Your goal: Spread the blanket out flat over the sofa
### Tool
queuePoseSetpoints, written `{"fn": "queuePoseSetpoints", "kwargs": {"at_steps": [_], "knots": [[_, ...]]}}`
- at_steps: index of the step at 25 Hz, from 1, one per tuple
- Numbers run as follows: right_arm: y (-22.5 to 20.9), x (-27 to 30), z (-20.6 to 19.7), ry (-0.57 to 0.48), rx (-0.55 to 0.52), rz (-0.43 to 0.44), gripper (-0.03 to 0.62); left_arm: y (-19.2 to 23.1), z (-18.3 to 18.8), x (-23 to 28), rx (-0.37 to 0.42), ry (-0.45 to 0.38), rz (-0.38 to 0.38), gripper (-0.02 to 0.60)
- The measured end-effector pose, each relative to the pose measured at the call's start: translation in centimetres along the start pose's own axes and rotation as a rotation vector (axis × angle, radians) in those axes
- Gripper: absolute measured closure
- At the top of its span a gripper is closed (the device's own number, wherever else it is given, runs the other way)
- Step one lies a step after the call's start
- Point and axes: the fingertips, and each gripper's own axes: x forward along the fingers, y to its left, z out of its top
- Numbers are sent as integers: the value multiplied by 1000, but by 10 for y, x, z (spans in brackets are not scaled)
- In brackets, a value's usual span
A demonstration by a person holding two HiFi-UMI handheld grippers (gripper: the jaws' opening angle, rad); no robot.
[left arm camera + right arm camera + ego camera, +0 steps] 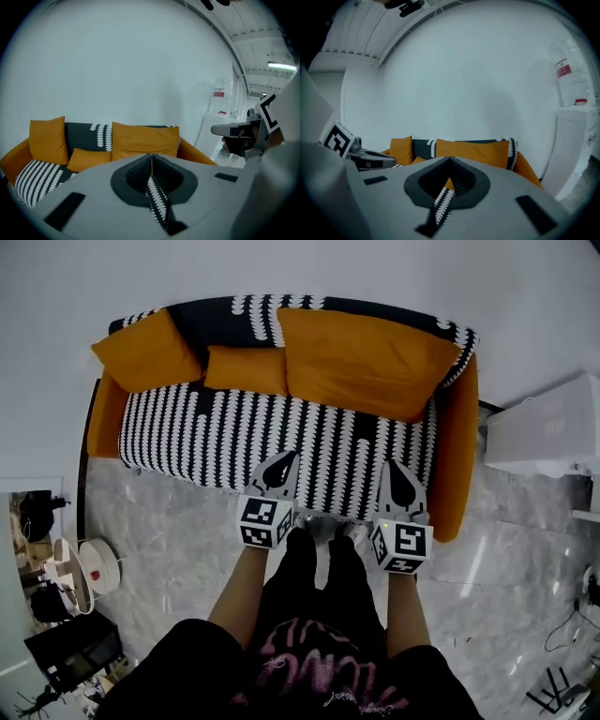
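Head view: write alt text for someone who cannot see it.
Seen from above, a person standing before an orange sofa holds the front edge of a black-and-white blanket in the left gripper and right gripper. The blanket covers the seat; three orange cushions lean against the back.

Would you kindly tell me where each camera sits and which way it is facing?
Head view: on the person's head, looking steeply down at the sofa; shows forearms, legs, left claw, right claw.
Left gripper view: rides the left claw, facing cushions and wall; jaws shut on blanket.
Right gripper view: rides the right claw, facing the same sofa back; jaws shut on blanket.
Shared: all see sofa and blanket.
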Motion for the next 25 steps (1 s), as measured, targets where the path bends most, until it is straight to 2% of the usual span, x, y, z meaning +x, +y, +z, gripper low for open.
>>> {"fn": "queuePoseSetpoints", "kwargs": {"at_steps": [9, 15, 25], "knots": [[35, 0, 53, -73, -72, 36, 574, 25, 50, -32, 3, -109, 29, 566], [42, 1, 106, -147, -116, 50, 574, 31, 98, -40, 56, -177, 38, 566], [41, -8, 174, -257, -168, 47, 574, 41, 175, -64, 62, -321, 58, 566]]}}
